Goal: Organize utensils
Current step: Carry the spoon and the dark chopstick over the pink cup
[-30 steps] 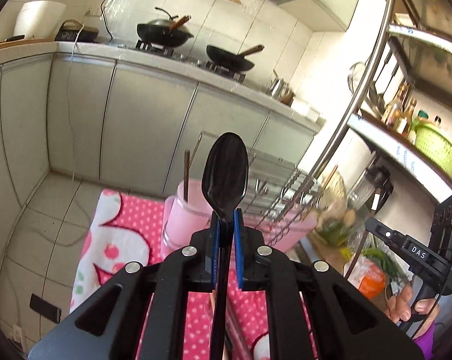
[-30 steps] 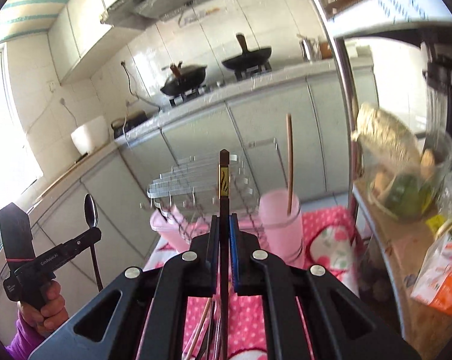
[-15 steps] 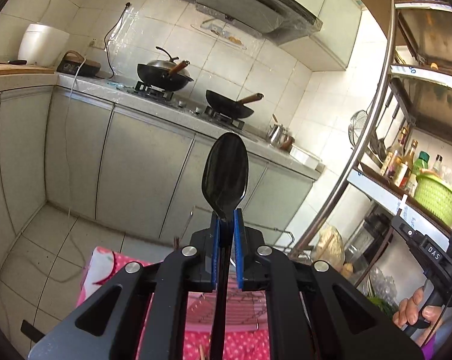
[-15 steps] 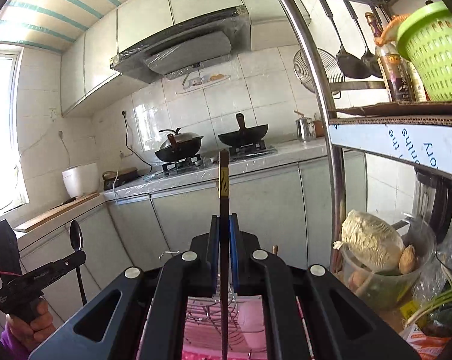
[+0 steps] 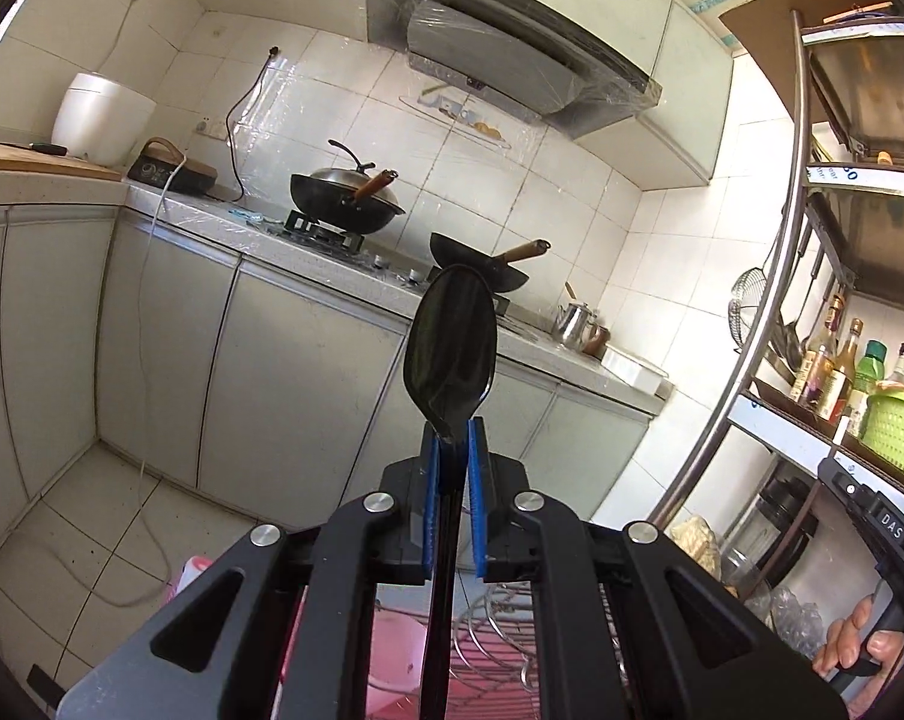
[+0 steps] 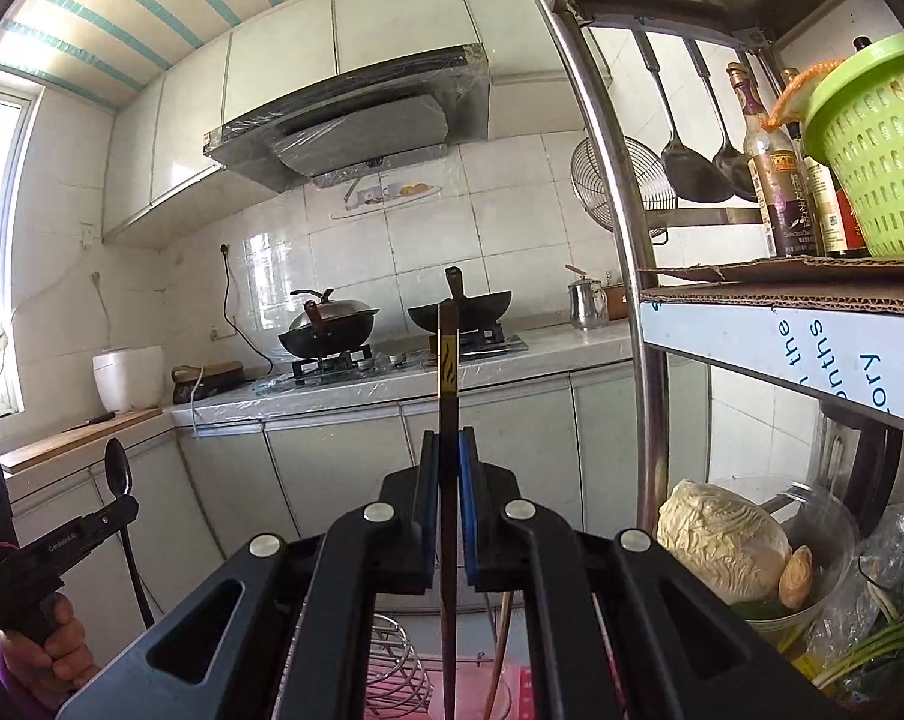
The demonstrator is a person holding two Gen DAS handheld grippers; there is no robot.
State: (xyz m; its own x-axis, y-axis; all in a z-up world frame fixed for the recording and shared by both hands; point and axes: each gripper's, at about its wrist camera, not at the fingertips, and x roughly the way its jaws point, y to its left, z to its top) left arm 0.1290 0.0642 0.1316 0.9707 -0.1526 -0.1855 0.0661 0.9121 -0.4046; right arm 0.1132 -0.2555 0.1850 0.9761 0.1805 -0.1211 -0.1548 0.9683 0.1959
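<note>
Two woks sit on the stove (image 6: 392,354) beyond both tools, nothing blocking. The left gripper (image 5: 452,456) clamps a black spoon (image 5: 451,354), bowl up; the right gripper (image 6: 447,456) pinches a dark chopstick (image 6: 448,372) (gold band). Both have tilted higher since earlier; the wire rack (image 5: 500,630) below has nearly slipped from sight. Only the right view shows the hanging ladles (image 6: 692,156).

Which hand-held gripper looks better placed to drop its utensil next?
Neither clearly. The left hand-held gripper grips the spoon, the right a chopstick; both point upward, well above the rack.
</note>
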